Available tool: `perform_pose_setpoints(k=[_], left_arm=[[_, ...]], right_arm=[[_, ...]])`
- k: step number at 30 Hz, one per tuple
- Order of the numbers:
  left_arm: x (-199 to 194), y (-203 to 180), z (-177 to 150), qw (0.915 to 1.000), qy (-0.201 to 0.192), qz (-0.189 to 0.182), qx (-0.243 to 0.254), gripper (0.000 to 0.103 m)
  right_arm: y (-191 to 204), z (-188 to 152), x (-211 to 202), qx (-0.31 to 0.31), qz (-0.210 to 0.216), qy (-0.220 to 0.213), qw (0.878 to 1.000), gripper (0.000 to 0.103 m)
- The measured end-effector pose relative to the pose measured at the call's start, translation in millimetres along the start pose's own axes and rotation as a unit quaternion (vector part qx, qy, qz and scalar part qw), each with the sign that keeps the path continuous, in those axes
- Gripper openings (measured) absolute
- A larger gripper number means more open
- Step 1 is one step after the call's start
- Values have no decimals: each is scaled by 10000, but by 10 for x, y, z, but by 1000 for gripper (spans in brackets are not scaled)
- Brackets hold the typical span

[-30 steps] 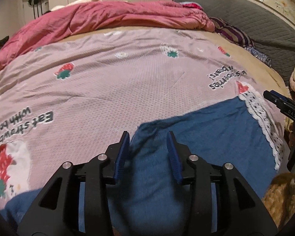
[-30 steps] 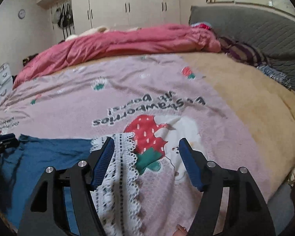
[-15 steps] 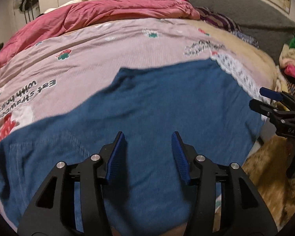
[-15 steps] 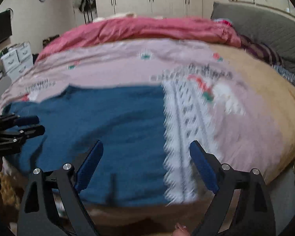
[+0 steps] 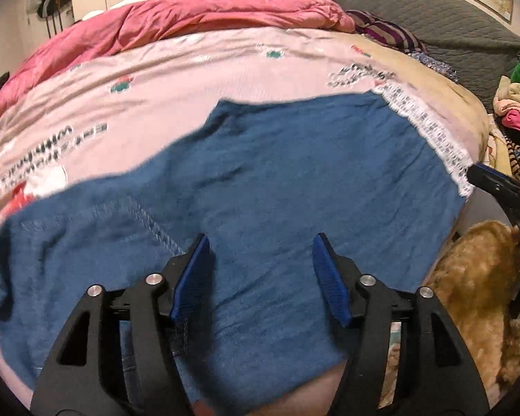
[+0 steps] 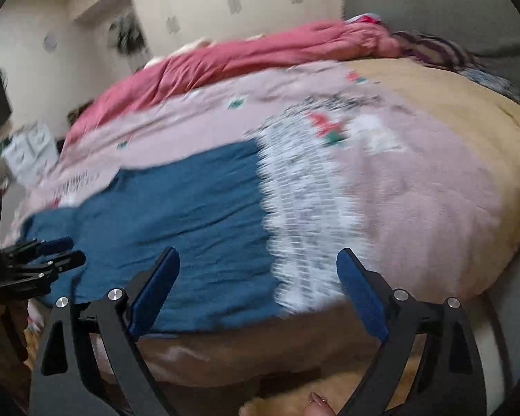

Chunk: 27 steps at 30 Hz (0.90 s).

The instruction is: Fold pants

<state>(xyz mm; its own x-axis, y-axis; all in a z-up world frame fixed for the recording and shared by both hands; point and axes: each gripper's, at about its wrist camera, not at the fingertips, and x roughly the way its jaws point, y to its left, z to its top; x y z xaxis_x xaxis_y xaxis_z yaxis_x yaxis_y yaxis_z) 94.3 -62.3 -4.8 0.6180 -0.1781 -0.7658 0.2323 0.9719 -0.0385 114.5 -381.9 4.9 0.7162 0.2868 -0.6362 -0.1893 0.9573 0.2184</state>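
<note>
**A:** Where are the pants, and why so close to the edge?

**B:** The blue pants lie flat across the middle of my left view, on the pink strawberry sheet, with their near edge hanging at the lower edge of the bed. I judge that keeps both ends within my reach. The white lace hem runs along the right of that frame; the stitched seam end sits at lower left.

**A:** Are your fingers holding anything?

**B:** No. My left gripper hovers over the cloth at the bottom of the frame, its jaws opening, and the blue pads press on nothing. My right gripper is spread wide, jaws still widening, poised off the bed's edge at the lower centre of its own view, the lace hem just above it. That view is blurred, so fine detail is lost.

**A:** Why both hands apart like that?

**B:** One near each end of the garment, I'd guess, so a fold can bring hem toward waist. The pink quilt bunched at the top stays clear of the work.
</note>
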Motion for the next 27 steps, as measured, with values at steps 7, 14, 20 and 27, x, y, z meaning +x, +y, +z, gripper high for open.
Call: perform_pose_setpoints(k=[7,14,20,27], left_arm=[[19,-365,518,9969,-174,-350,687,61],[484,-792,1064,9892,246,-1001,1045,65],[977,-1113,1448,9823,501,-1200,1350,65],[1476,-1338,1750,9766,715,-1175,1652,65]], right_arm=[[-443,-99,-76,613,-431,234,9969,91],[-494,-152,61,970,-64,377,9945,91],[-546,-128,165,1246,192,381,9913,91],[-569,-121,223,1359,271,388,9896,58]])
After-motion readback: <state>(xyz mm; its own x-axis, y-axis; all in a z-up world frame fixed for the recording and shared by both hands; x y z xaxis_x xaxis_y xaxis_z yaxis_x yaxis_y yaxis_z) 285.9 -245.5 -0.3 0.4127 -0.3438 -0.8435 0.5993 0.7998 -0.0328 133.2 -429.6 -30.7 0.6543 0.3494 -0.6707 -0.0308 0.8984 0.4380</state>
